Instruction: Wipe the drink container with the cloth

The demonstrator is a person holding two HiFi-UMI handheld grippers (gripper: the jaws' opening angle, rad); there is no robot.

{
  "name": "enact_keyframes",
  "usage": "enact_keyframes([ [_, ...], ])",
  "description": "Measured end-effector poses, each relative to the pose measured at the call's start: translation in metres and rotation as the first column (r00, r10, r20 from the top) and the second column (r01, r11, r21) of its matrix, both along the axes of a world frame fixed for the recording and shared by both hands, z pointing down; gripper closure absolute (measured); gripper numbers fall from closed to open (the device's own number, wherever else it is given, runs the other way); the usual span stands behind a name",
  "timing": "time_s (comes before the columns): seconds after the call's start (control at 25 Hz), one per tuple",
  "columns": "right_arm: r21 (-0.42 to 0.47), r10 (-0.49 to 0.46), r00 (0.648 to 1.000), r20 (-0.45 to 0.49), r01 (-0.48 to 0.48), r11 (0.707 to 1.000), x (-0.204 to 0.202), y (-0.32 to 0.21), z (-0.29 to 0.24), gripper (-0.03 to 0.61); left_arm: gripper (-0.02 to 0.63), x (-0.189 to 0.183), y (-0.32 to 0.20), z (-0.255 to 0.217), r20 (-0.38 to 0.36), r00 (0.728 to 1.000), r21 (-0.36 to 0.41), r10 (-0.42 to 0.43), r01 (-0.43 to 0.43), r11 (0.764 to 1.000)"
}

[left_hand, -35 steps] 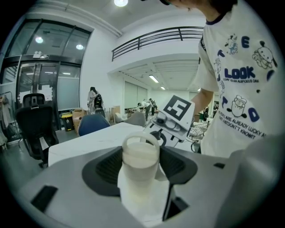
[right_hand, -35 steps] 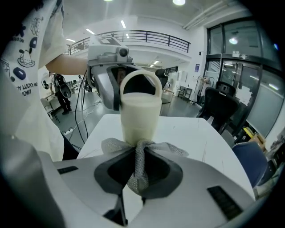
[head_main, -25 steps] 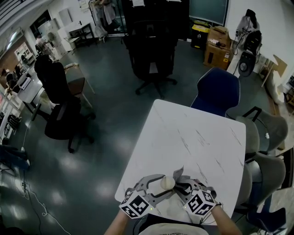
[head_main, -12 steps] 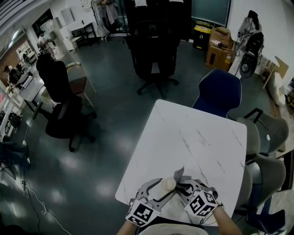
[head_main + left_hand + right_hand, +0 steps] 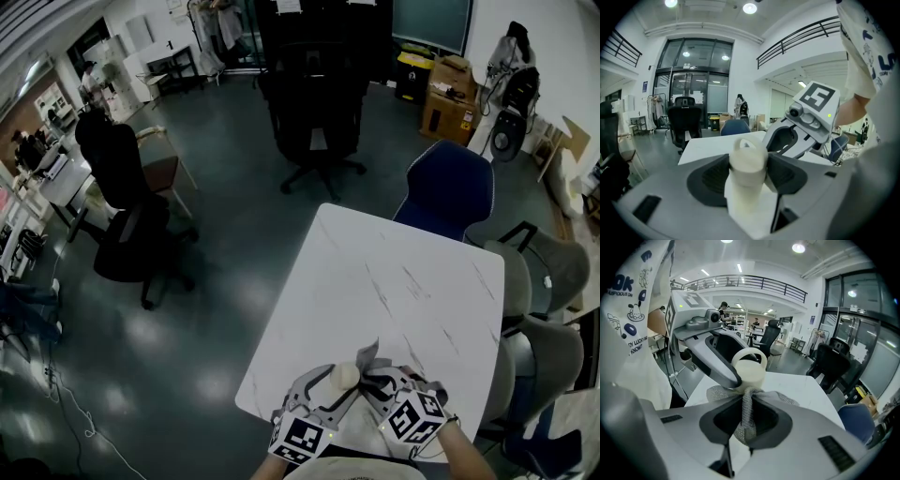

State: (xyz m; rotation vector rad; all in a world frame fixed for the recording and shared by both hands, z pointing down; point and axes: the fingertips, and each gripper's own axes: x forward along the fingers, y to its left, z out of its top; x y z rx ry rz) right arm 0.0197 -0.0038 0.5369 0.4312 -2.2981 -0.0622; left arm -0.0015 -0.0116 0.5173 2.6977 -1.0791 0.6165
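Low in the frame, at the near edge of the white table (image 5: 394,281), the 2 grippers meet over the cream drink container (image 5: 343,376). Over the last second the left gripper (image 5: 325,386) has swung its marker cube lower and in toward the middle of the head view, while the drink container has barely left its spot at lower centre. Its jaws stand wide and press on the container's 2 sides. The right gripper (image 5: 380,382) has hardly moved. Its jaws are nearly together, pinching the grey cloth (image 5: 746,414), and the bunched end of the cloth touches the container just below its looped handle. I'd judge the wipe is under way, with the left gripper turning the container against the cloth.
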Motion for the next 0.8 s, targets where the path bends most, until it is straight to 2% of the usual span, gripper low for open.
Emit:
enact_keyframes([
  [0.16, -0.002, -0.006, 1.0, 0.002, 0.006, 1.0, 0.0, 0.001, 0.002, 0.522, 0.357, 0.0, 0.001, 0.002, -0.002, 1.0, 0.001, 0.022, -0.022, 1.0],
  [0.52, -0.017, -0.005, 1.0, 0.003, 0.005, 1.0, -0.004, 0.002, 0.006, 0.522, 0.357, -0.001, -0.001, -0.009, -0.002, 0.99, 0.019, 0.141, -0.141, 0.99],
  [0.8, -0.028, -0.002, 1.0, -0.004, 0.002, 1.0, -0.004, 0.003, 0.014, 0.522, 0.357, -0.003, 0.004, 0.0, 0.014, 0.978, -0.013, 0.209, -0.209, 0.978],
])
